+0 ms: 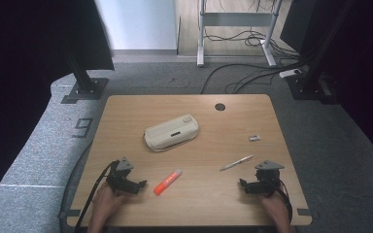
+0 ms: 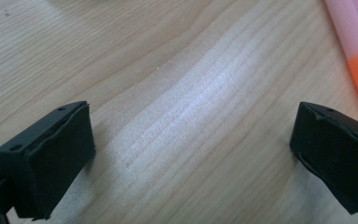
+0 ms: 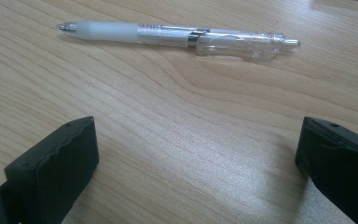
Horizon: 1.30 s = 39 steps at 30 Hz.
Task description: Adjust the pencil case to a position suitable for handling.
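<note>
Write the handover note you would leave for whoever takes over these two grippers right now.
Left gripper: open, holding nothing, low over the table near its front edge, jaws pointing toward the orange highlighter.
Right gripper: open, holding nothing, near the front edge, with the clear pen lying just ahead of its jaws.
Also on the table: a cream zipped pencil case at the middle, lying closed, and a small grey item to its right, too small to identify.
Done: nothing picked up yet.
Left: probably grasp the highlighter and the pen.
</note>
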Available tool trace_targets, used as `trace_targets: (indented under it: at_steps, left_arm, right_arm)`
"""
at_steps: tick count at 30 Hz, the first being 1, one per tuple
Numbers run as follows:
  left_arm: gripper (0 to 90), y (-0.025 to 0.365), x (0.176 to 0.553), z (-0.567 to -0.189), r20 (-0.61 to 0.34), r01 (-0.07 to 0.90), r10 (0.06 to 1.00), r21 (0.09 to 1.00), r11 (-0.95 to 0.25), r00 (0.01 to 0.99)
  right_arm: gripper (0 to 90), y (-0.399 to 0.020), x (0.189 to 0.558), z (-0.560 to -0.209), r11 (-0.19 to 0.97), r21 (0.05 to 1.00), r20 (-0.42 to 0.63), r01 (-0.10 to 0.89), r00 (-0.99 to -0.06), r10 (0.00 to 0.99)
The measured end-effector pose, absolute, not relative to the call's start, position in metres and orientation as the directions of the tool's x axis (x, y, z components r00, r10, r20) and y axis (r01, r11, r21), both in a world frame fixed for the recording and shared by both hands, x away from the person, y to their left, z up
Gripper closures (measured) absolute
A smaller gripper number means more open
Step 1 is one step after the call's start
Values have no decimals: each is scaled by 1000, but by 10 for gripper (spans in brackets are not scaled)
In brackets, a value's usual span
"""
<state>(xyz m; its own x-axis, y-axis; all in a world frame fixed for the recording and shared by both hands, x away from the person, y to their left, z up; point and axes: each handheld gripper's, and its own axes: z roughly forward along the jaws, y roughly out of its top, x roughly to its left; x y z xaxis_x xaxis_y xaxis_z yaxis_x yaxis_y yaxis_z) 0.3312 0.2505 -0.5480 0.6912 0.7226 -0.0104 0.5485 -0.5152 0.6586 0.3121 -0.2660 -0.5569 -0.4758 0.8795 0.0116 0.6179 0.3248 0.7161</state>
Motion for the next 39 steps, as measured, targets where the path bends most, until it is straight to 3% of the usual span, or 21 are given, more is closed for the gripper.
trace_targets:
  at_steps: [39]
  left_arm:
    - [19, 240, 330, -546, -26, 559, 724, 655, -508, 689]
  right_arm:
    - [0, -266, 313, -557, 322, 716, 13, 619, -473, 881]
